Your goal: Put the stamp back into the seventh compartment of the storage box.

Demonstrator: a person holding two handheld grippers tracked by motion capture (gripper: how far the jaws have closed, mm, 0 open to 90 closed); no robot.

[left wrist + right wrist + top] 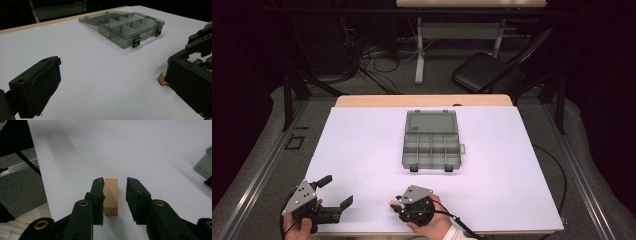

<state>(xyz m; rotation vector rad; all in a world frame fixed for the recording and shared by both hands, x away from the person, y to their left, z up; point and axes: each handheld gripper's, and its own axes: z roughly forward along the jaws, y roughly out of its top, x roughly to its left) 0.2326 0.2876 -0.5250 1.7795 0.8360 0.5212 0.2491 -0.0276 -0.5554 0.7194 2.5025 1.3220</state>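
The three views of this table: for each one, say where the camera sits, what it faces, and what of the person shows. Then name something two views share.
High view: fixed above the person's side, looking forward and down on the white table; both hands hold the left gripper and right gripper.
Left gripper view: rides the left gripper, faces the open compartment box between wide jaws.
Right gripper view: rides the right gripper, jaws either side of a wooden block; a pale sleeve.
Shared: the box, in the high and left gripper views.

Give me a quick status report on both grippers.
Left gripper open, empty. Right gripper open, jaws straddling wooden block lying on table. Compartment box open, path clear.
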